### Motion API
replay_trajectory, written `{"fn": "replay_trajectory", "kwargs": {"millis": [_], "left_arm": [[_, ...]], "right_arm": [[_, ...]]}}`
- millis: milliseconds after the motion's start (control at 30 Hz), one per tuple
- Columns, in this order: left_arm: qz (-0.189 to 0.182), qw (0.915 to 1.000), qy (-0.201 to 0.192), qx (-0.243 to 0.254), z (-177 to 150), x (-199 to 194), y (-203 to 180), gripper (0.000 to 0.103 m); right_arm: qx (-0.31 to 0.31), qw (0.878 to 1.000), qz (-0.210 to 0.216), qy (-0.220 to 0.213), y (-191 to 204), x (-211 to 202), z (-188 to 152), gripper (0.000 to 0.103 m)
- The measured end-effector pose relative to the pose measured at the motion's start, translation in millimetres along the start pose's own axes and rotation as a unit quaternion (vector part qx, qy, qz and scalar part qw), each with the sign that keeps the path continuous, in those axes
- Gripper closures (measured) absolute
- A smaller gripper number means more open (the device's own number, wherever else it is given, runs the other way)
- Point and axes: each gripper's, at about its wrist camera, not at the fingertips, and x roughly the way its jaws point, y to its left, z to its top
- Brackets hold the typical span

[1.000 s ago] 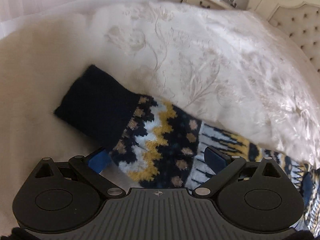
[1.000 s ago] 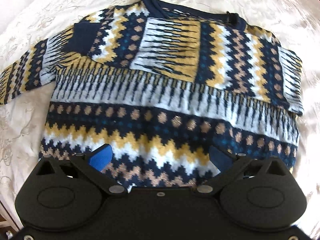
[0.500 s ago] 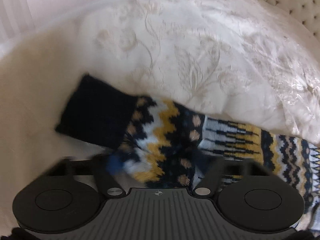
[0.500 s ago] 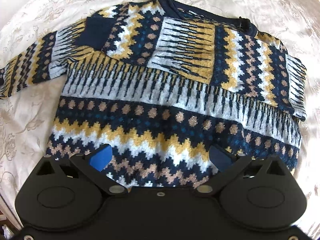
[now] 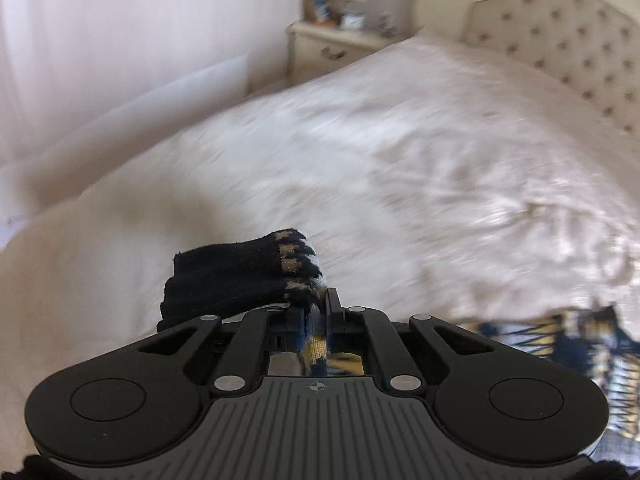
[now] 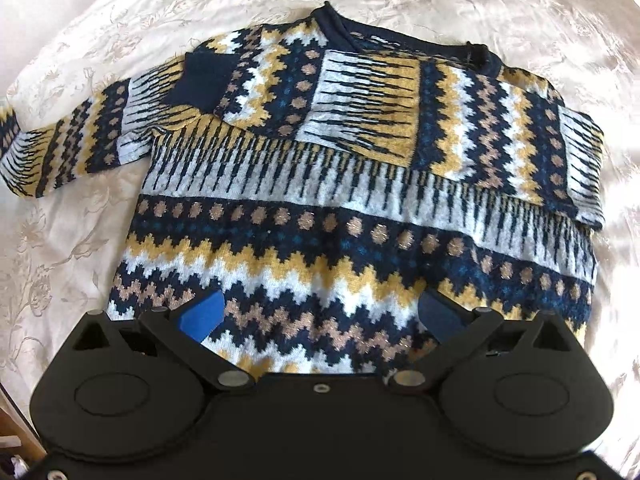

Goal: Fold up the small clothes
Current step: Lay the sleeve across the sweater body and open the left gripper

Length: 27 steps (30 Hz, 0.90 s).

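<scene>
A navy, yellow and white patterned sweater [image 6: 352,216] lies flat on the white bedspread [image 6: 64,216]. Its right sleeve [image 6: 360,120] is folded across the chest and its left sleeve [image 6: 60,148] stretches out to the left. My left gripper [image 5: 314,312] is shut on that left sleeve near its navy cuff [image 5: 228,280] and holds it lifted off the bed, the cuff sticking out past the jaws. My right gripper [image 6: 320,316] is open and empty, hovering above the sweater's hem with a blue pad [image 6: 202,316] on each side.
The bed's tufted headboard [image 5: 560,40] stands at the far right. A cream nightstand [image 5: 336,46] with small items is behind the bed, beside a pale curtain [image 5: 120,40]. More of the sweater [image 5: 560,340] lies to the left gripper's right.
My left gripper closed on the left sleeve near the cuff and lifted it off the bed, tilting up. My right gripper stayed open and drew back slightly over the hem.
</scene>
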Motion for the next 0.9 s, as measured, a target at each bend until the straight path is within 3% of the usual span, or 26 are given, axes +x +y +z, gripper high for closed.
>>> {"fn": "replay_trajectory", "kwargs": {"millis": [167,400,600,900], "left_arm": [[-0.046,0.9974,-0.027,0.048,13,-29,-68,0.095],[-0.126,0.9856,-0.046,0.103,2,-62,-189,0.095],[-0.183,0.9725,-0.016,0.143,-42,-58,-290,0.095],[-0.210,0.9491,0.048,0.230,-115,-31,-404,0.094]], "right_arm": [[0.017,1.000,0.015,-0.011,-21,-7,-12,0.001],[0.042,0.998,0.034,-0.023,-63,-23,-32,0.001],[0.067,0.997,0.035,-0.033,-109,-37,-47,0.001],[0.108,0.993,0.032,-0.039,-166,-48,-67,0.001]]}}
